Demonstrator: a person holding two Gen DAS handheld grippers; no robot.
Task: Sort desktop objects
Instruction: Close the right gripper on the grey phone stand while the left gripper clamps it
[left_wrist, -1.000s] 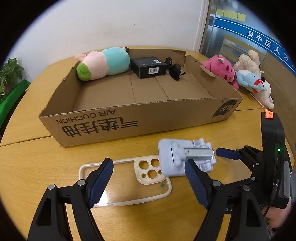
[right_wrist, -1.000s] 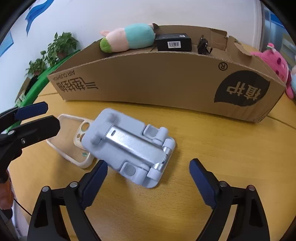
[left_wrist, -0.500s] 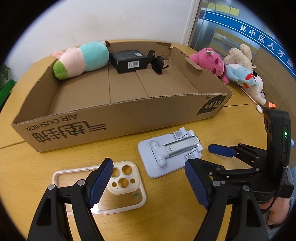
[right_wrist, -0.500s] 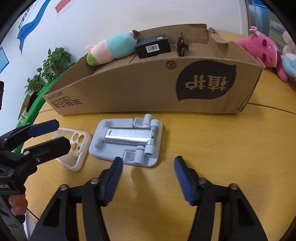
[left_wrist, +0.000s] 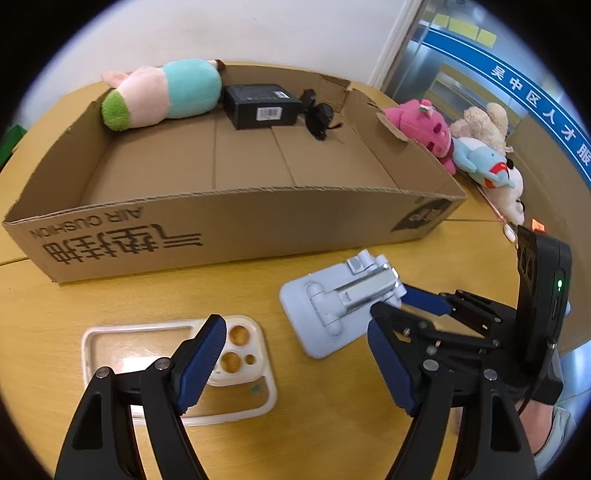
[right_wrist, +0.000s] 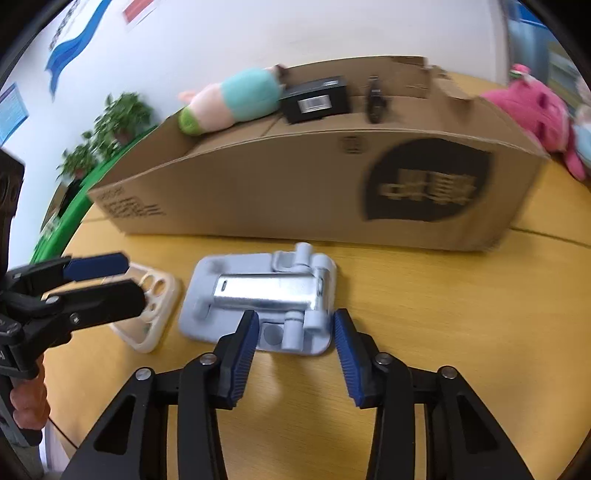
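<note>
A pale blue folding phone stand (left_wrist: 340, 301) (right_wrist: 258, 295) lies flat on the wooden table in front of a cardboard box (left_wrist: 236, 221) (right_wrist: 295, 192). A cream phone case (left_wrist: 177, 365) (right_wrist: 153, 306) lies to its left. My right gripper (right_wrist: 293, 345) is open, its fingers straddling the stand's near hinged end without touching it; it also shows in the left wrist view (left_wrist: 413, 306). My left gripper (left_wrist: 295, 365) is open and empty above the case's camera end; it also shows in the right wrist view (right_wrist: 107, 280).
In the box lie a pink and teal plush (left_wrist: 162, 98), a black carton (left_wrist: 260, 105) and a black adapter (left_wrist: 319, 118). Pink (left_wrist: 421, 125), blue (left_wrist: 480, 160) and beige (left_wrist: 484, 123) plush toys sit on the table right of the box. Potted plants (right_wrist: 110, 133) stand beyond the table.
My right gripper has moved forward to the stand and its jaws have narrowed around the stand's near end. My left gripper has shifted over the phone case.
</note>
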